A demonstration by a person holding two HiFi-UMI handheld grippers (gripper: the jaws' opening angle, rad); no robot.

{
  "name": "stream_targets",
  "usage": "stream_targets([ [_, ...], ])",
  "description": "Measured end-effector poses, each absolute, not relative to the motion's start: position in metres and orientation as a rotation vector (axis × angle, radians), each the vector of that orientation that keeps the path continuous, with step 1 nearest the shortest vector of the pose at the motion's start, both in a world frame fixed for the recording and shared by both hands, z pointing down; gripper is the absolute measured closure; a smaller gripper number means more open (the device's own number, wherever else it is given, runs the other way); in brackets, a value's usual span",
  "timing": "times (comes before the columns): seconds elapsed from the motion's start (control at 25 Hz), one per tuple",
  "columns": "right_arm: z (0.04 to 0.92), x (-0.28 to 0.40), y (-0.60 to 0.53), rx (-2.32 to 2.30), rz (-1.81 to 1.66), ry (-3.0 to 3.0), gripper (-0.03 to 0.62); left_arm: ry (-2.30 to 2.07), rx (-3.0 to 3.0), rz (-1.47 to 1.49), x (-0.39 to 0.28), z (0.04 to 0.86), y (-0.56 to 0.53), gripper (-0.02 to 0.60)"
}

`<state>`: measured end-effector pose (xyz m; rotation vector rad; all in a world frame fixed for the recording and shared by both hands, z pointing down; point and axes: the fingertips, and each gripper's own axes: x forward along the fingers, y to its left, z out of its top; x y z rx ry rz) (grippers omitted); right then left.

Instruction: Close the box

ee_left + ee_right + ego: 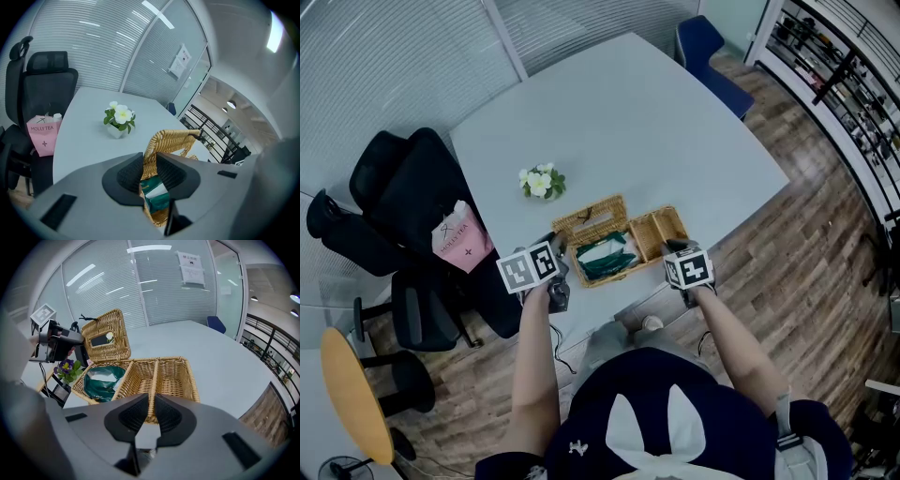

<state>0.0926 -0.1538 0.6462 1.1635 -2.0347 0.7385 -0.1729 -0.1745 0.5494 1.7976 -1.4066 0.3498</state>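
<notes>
A broad pale grey tabletop [656,122] fills most of the head view. Two black office chairs [412,197] stand at its left side, and a blue upholstered chair [703,42] at its far end.

A rectangular woven wicker box [659,234] sits close to the tabletop's near edge, right in front of the person. Dividers split it into three compartments, and bare wicker shows in the middle and right ones. Its hinged wicker lid [591,217] is open and stands roughly upright along the far side, above the box's left part.

The left gripper [563,251] is at the box's left end. Its jaws are clenched on the lid's side edge, with the wicker rim running up between the pads in the left gripper view. The right gripper [675,246] is at the near side of the box. Its jaws are clamped on the near rim, about where a divider meets it.

A pink paper bag [461,239] printed "MOLLY TEA" rests on one black chair's seat. A dark green packet [602,258] lies in the box's left compartment. A small pot of white flowers [542,181] stands on the tabletop just beyond the lid, apart from it.
</notes>
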Motion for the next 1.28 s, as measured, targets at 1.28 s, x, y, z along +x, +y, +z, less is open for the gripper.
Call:
stream_targets([
  [1.28,0.648,0.093,-0.154,1.169,0.738,-2.044,0.545,-1.404,1.836,0.433,-0.165,0.548,-0.159,0.488],
])
